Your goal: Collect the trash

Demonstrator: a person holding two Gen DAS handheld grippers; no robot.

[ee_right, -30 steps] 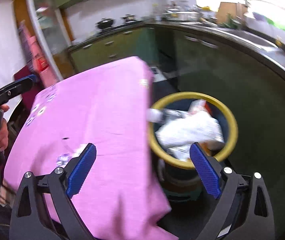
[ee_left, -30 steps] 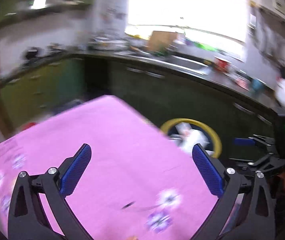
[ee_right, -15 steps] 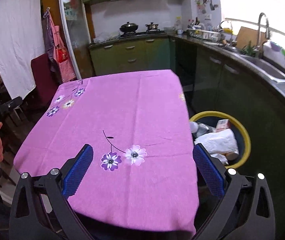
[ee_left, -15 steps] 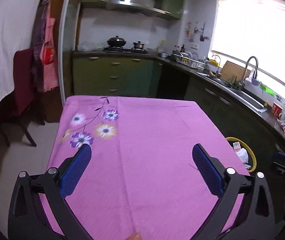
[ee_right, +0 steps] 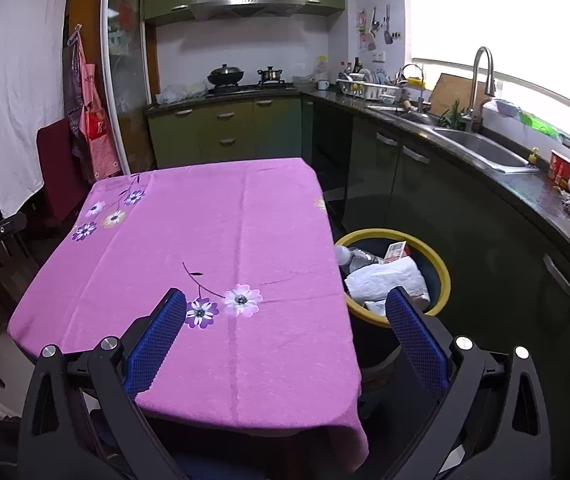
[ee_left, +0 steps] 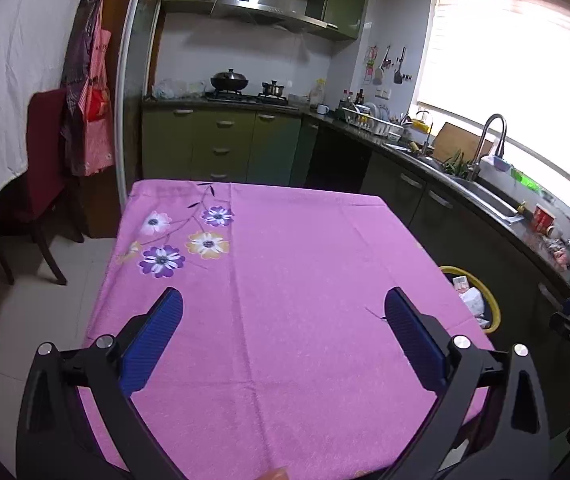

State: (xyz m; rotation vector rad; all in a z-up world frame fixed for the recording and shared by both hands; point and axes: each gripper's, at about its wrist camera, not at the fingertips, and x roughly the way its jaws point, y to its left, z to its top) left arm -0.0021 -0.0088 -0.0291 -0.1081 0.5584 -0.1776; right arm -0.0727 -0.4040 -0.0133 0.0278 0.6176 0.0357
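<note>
Left gripper (ee_left: 283, 312), seen from its own wrist camera, stands with its two blue-padded fingers (ee_left: 153, 344) spread wide and nothing between them, poised above the near half of a table covered by a pink tablecloth (ee_left: 293, 280); a cluster of printed flowers (ee_left: 183, 240) lies on the cloth beyond and to the left of the tool. Right gripper (ee_right: 285, 314), in its own view, is likewise spread wide and empty, its left pad over the near part of the cloth close to two printed flowers (ee_right: 225, 306), its right pad overlapping the near rim of the trash bin (ee_right: 443, 276). That bin, dark with a yellow rim, stands on the floor just beside the right edge of the table, between it and the dark lower cabinets (ee_right: 465, 216). Inside the bin lie the collected items: crumpled white paper (ee_right: 385, 280), a clear plastic bottle (ee_right: 355, 258) and a small red-and-white carton (ee_right: 396, 250). From the left wrist view the same bin shows only partly, past the table's right edge and well to the right of that tool. Farther out are a countertop with a steel sink (ee_right: 481, 148) and tall faucet (ee_right: 479, 76), a stove bearing a wok (ee_right: 225, 74) and a small pot (ee_right: 270, 73), and a dark red chair (ee_left: 43, 152) left of the table.
</note>
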